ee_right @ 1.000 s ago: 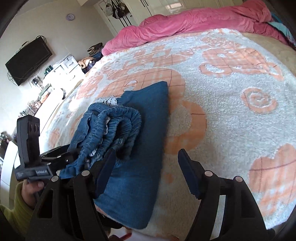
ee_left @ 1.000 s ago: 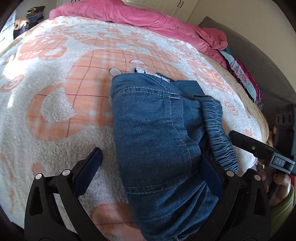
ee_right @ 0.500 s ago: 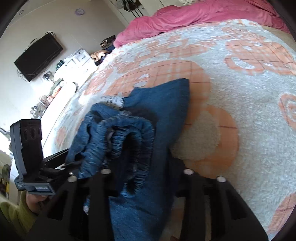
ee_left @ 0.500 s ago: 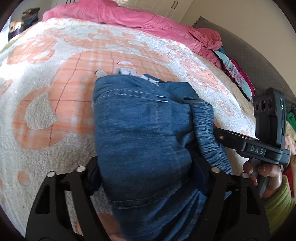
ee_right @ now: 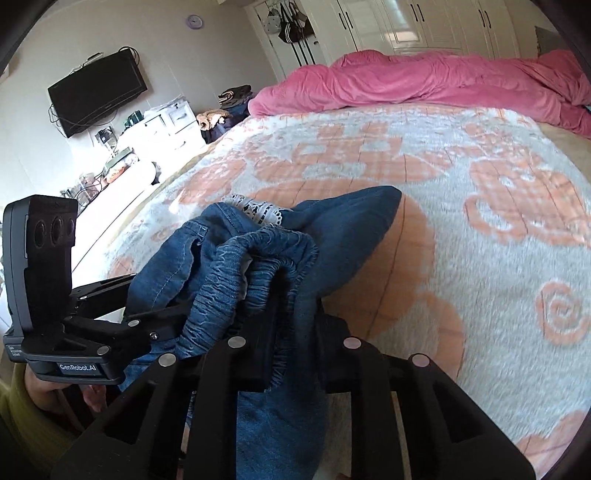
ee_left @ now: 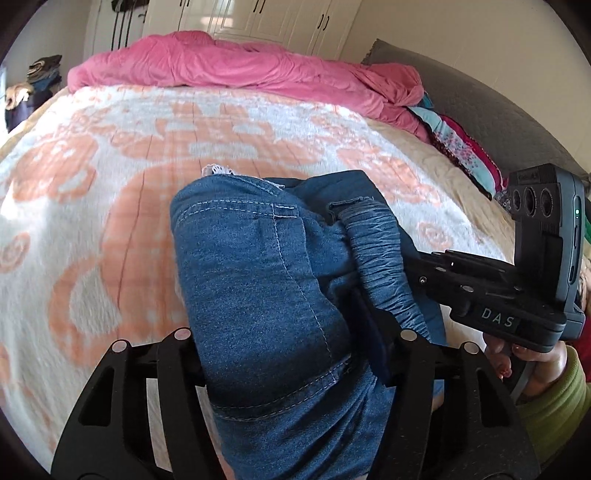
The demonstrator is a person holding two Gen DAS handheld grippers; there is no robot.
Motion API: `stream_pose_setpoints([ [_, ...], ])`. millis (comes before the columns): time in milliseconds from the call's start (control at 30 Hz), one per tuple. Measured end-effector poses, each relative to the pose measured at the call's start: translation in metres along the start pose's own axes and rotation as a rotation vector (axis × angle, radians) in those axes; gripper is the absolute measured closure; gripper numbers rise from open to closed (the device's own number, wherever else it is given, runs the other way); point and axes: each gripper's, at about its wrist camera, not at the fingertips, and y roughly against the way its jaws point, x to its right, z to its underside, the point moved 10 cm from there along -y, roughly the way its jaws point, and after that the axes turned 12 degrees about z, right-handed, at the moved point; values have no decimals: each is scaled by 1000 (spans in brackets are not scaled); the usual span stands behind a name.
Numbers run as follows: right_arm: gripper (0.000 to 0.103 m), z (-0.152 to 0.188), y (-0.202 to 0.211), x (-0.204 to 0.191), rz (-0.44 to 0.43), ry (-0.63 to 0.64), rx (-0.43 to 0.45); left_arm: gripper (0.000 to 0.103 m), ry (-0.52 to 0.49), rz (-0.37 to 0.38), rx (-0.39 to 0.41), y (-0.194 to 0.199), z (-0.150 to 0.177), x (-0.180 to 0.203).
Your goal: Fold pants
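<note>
Denim pants [ee_left: 258, 295]: a folded bundle of blue jeans at the near edge of the bed, its near end caught between both grippers, its far end on the blanket; a strip of white lace trim [ee_right: 258, 212] pokes out at the far end.
Elastic waistband [ee_left: 384, 266]: a gathered, ribbed denim band that runs along the right side of the bundle in the left wrist view, and loops in a curl at the middle of the right wrist view.
Left gripper [ee_left: 291, 354]: its jaws have just been closing and now clamp the thick folded denim from both sides; the cloth fills the gap between them and bulges up over the fingers.
Right gripper [ee_right: 291, 343]: its jaws have just been closing and stand nearly together, pinching the waistband edge and the layers under it; denim hangs down in front of the black frame.
Hands: each wrist view catches the other gripper's handle, with a hand [ee_left: 532, 362] in a green sleeve [ee_left: 554, 406] below it.
Blanket [ee_left: 92, 184]: fleecy, white with orange patterns, spread over the bed under the pants.
Pink duvet [ee_right: 443, 81]: bunched in a long heap along the far side of the bed.
Room: a dark television [ee_right: 98, 92] on the wall to the left, white wardrobe doors [ee_right: 424, 22] behind the bed, a pile of patterned clothes [ee_left: 461, 151] at the bed's right edge.
</note>
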Motion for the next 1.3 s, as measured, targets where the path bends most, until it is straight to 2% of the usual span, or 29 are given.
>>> stream_pose_setpoints([
  [233,86,-39,-21,8,15,6,1,51,4,-20,11,-13,-37,-19],
  [467,86,-61,-49,14,43,12,-10,51,22,-31,5,-30,-53,-39],
  [667,86,-58,-73,19,59,4,-42,51,63,-27,-13,-44,-47,-57],
  [833,83,-42,-85,28,84,-31,-77,44,85,-26,-24,-51,-36,-68],
  [900,77,-36,-88,34,99,-44,-91,36,99,-32,-35,-53,-32,-73],
  [967,64,-30,-92,43,127,-68,-113,30,110,-46,-44,-55,-29,-77],
  [1100,56,-27,-91,50,146,-86,-118,27,120,-53,-44,-53,-28,-79],
  [1133,53,-28,-88,50,147,-84,-113,26,117,-61,-43,-50,-28,-78],
  [1200,42,-30,-78,49,150,-82,-91,20,115,-71,-36,-44,-28,-75],
  [1300,29,-33,-58,45,154,-70,-45,17,127,-78,-14,-32,-26,-71],
])
